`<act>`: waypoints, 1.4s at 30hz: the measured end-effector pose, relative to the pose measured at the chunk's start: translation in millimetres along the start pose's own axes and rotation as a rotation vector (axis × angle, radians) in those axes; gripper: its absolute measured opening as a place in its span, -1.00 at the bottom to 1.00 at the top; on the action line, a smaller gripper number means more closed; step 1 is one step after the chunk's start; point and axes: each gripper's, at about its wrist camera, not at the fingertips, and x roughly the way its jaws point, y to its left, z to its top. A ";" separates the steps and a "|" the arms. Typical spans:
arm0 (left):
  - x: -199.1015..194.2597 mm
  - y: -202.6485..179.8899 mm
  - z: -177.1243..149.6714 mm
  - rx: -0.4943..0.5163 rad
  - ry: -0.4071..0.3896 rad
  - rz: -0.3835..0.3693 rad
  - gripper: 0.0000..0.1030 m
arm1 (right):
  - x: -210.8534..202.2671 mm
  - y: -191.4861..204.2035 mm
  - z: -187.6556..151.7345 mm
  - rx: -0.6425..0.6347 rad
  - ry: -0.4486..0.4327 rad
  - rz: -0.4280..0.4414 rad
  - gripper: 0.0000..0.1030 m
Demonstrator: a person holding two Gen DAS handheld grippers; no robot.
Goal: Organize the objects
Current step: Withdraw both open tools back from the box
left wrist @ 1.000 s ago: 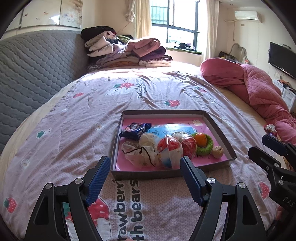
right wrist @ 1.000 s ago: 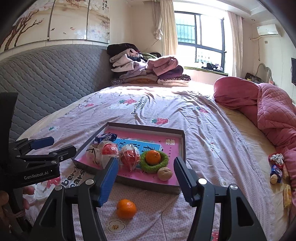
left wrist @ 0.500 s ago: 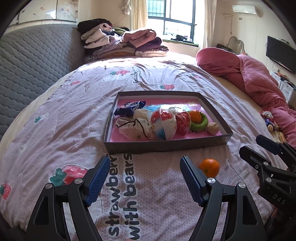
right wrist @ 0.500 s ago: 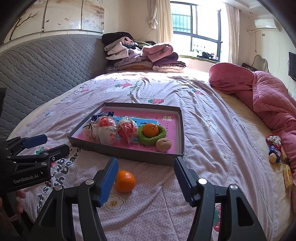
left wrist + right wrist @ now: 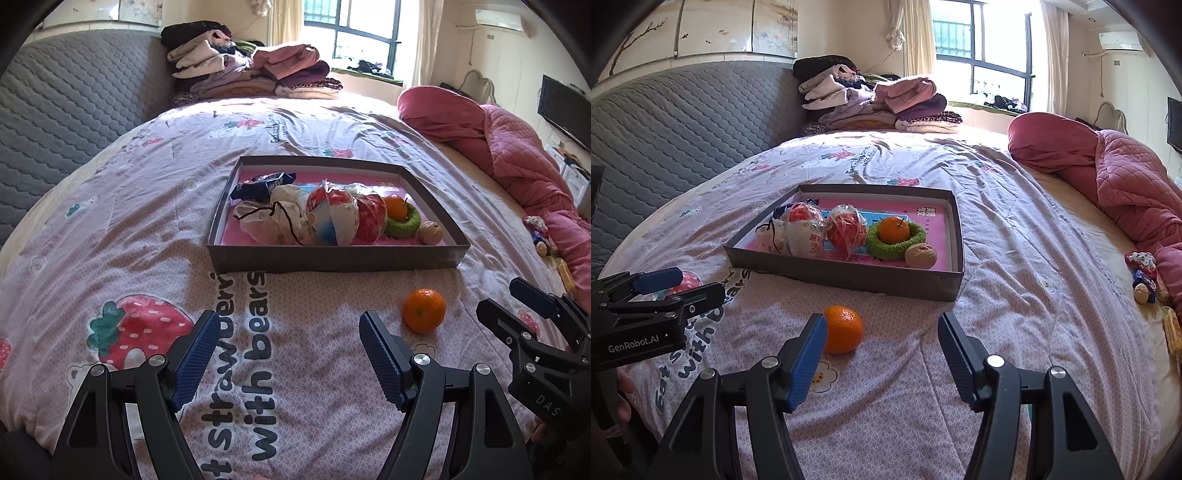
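A loose orange (image 5: 424, 310) lies on the bedspread in front of the grey box (image 5: 332, 258); it also shows in the right wrist view (image 5: 844, 329), just past my right gripper's left fingertip. The box (image 5: 849, 275) holds wrapped snacks (image 5: 332, 218), a cloth pouch (image 5: 269, 221), a second orange in a green ring (image 5: 895, 236) and a walnut (image 5: 921, 254). My left gripper (image 5: 286, 354) is open and empty, left of the loose orange. My right gripper (image 5: 882, 350) is open and empty.
A pink quilt (image 5: 1126, 184) is heaped at the right. Folded clothes (image 5: 871, 103) are stacked at the head of the bed beside the grey headboard (image 5: 683, 122). Small snacks and a toy (image 5: 1145, 280) lie at the right edge.
Both grippers have drawn back from the box toward the bed's near side. The loose orange has come into the left view and sits closer to the right gripper.
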 end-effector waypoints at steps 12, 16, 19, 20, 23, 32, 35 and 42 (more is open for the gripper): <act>5.3 -0.5 -10.7 0.018 -0.005 -0.003 0.53 | 2.0 -2.4 -11.3 0.017 -0.032 0.002 0.20; 10.5 1.1 -14.1 0.009 -0.010 -0.007 0.53 | 3.7 -3.7 -14.4 0.014 -0.037 -0.002 0.20; 15.0 -0.3 -16.9 0.018 -0.014 -0.006 0.53 | 5.7 -4.1 -16.7 0.015 -0.034 -0.004 0.20; 16.6 -1.1 -18.0 0.021 -0.013 -0.001 0.53 | 6.4 -3.8 -17.8 0.014 -0.033 -0.005 0.20; 20.3 -2.9 -21.8 0.030 -0.009 -0.002 0.53 | 8.3 -4.0 -21.7 0.011 -0.039 -0.002 0.20; 29.8 -2.3 -24.9 0.020 0.012 -0.012 0.53 | 15.7 -5.0 -28.4 0.016 -0.019 -0.004 0.20; 33.2 -0.5 -25.3 0.013 0.020 -0.017 0.53 | 15.8 -4.3 -28.8 0.011 -0.024 -0.011 0.20; 31.7 -2.6 -25.3 0.030 0.002 -0.027 0.53 | 17.9 -3.7 -29.7 0.002 -0.019 -0.023 0.20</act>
